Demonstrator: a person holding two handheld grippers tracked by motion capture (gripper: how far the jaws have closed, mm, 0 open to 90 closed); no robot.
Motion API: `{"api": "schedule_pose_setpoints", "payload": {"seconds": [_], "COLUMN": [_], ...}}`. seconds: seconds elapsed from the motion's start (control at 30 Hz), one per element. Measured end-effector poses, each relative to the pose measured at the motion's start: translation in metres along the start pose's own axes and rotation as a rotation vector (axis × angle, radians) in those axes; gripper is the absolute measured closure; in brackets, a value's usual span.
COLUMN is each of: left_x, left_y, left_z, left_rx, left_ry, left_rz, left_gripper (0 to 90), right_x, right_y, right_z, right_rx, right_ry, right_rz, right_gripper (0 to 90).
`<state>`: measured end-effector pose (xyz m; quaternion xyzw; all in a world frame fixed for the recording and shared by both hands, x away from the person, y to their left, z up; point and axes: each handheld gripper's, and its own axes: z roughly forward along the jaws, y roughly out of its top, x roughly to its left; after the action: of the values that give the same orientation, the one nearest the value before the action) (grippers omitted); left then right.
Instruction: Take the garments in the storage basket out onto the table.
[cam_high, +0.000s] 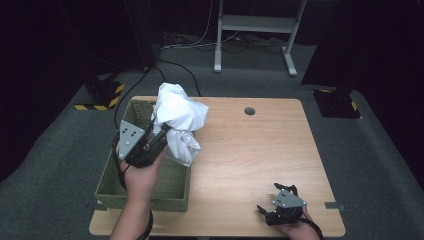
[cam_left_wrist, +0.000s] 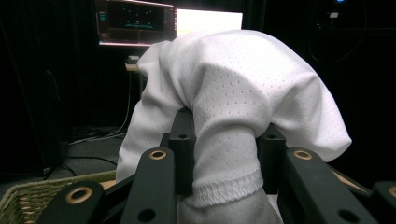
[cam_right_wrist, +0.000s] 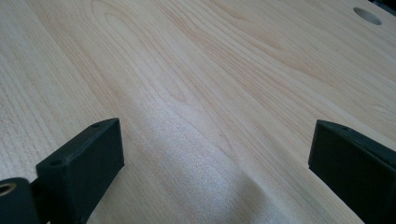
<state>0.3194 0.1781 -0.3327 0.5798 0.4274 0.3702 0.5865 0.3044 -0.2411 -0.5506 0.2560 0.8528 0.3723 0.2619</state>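
Pinching the white garment by its hem, the left gripper lifts it clear of the green basket so it hangs free. Right gripper rests on the table, jaws spread wide with nothing between them, probably waiting to help.

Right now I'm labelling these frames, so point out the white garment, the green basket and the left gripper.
white garment (cam_high: 177, 117), high view, bunched upper fabric.
green basket (cam_high: 172, 195), high view, near wall.
left gripper (cam_left_wrist: 224, 156), left gripper view, between its jaws, clamped on the hem.

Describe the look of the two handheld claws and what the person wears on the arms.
Both claws, left claw and right claw, are black, each topped by a grey three-cornered plate dotted with small holes. The left claw's jaws carry brass-ringed holes. A black cable trails from each. The forearms are bare, with no sleeves in sight.
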Motion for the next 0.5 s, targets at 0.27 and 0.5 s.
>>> {"api": "schedule_pose_setpoints", "payload": {"seconds": [0.27, 0.5], "left_x": [-0.012, -0.022], "left_y": [0.003, 0.004], "left_z": [0.008, 0.014], "left_rx": [0.000, -0.007], "left_ry": [-0.022, -0.038], "left_rz": [0.010, 0.009], "left_gripper": [67.3, 67.4], "right_x": [0.000, 0.000], "right_y": [0.000, 0.000], "right_z": [0.000, 0.000], "right_rx": [-0.001, 0.000], "right_ry": [0.002, 0.001], "right_rz": [-0.002, -0.006], "right_gripper": [2.9, 2.9]}}
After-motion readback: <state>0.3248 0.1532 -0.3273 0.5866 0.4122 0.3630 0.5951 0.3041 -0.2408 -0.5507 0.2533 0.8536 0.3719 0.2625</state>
